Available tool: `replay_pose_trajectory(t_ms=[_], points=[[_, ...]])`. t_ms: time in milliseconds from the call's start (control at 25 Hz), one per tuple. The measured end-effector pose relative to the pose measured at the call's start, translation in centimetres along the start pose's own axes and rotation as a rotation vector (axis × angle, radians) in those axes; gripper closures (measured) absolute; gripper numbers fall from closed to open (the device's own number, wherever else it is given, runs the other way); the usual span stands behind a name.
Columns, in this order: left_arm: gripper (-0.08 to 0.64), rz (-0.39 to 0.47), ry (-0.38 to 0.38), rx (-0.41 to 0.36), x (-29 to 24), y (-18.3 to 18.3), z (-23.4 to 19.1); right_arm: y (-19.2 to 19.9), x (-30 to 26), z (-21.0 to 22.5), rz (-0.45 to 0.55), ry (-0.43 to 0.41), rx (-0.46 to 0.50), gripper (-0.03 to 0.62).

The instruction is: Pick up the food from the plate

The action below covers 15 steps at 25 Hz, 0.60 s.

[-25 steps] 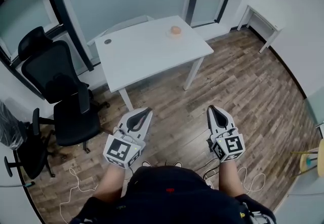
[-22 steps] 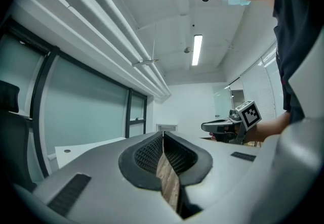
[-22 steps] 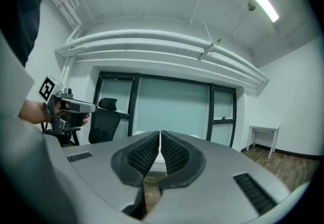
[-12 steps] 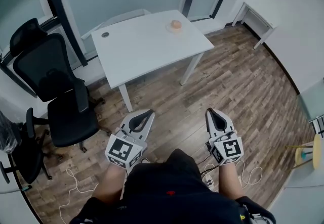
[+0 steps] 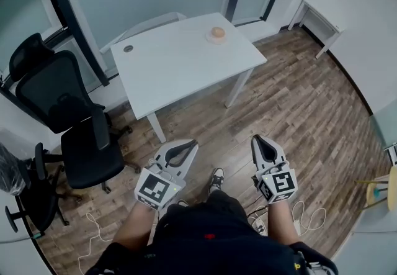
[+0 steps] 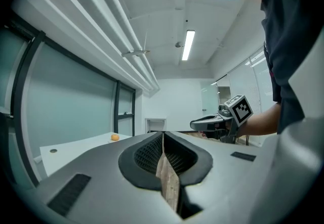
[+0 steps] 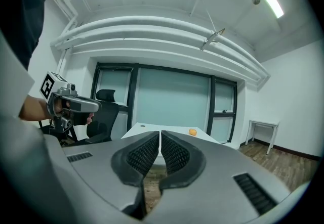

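Standing on the wooden floor [image 5: 298,106] well short of the white table [image 5: 173,75], the person holds both tools low in front of the body, pointed toward that table. The food [image 5: 217,31], a small round orange piece, sits on a pale plate [image 5: 216,38] close to the table's far right corner, well apart from both tools; a dark round grommet [image 5: 128,48] marks the tabletop near its far left corner. The left gripper [image 5: 187,146] is clenched: in the left gripper view its ribbed black pads [image 6: 152,153] meet along a single seam with nothing caught between them, and the food [image 6: 115,137] shows as a tiny orange dot on the table edge far beyond. The right gripper [image 5: 257,141] is likewise clamped on itself, its two pads [image 7: 174,154] pressed together and empty in the right gripper view, with the food [image 7: 192,131] visible on the table's far right side above the jaws. Each tool shows in the other's camera, the right gripper [image 6: 215,123] beside the left and the left gripper [image 7: 76,104] off to the side, each carrying its marker cube. Two black office chairs [image 5: 74,118] stand off the table's left edge, and a small white side table [image 5: 319,27] stands against the far wall at the right. One shoe [image 5: 216,176] of the person shows on the floor between the two tools.
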State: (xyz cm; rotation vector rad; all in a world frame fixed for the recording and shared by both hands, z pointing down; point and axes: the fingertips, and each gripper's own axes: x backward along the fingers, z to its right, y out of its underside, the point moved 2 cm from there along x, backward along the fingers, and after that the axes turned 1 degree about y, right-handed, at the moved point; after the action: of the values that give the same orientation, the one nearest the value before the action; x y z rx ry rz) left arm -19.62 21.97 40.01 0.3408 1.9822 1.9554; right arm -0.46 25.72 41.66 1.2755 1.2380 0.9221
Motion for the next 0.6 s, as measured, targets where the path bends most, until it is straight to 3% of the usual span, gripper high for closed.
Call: replay_pose_trajectory(t_ms=[320,600], points=[[0.531,-0.054,-0.017,-0.026,-10.2,-1.3,-4.7,0.5,-7.0,8.4,-0.004,-0.016,-0.051,0.563],[0.531,-0.053,-0.077,0.002,-21.4,-3.1,-6.4,1.7,-11.1,20.1,0.001,-0.043,-0.109,0.563]])
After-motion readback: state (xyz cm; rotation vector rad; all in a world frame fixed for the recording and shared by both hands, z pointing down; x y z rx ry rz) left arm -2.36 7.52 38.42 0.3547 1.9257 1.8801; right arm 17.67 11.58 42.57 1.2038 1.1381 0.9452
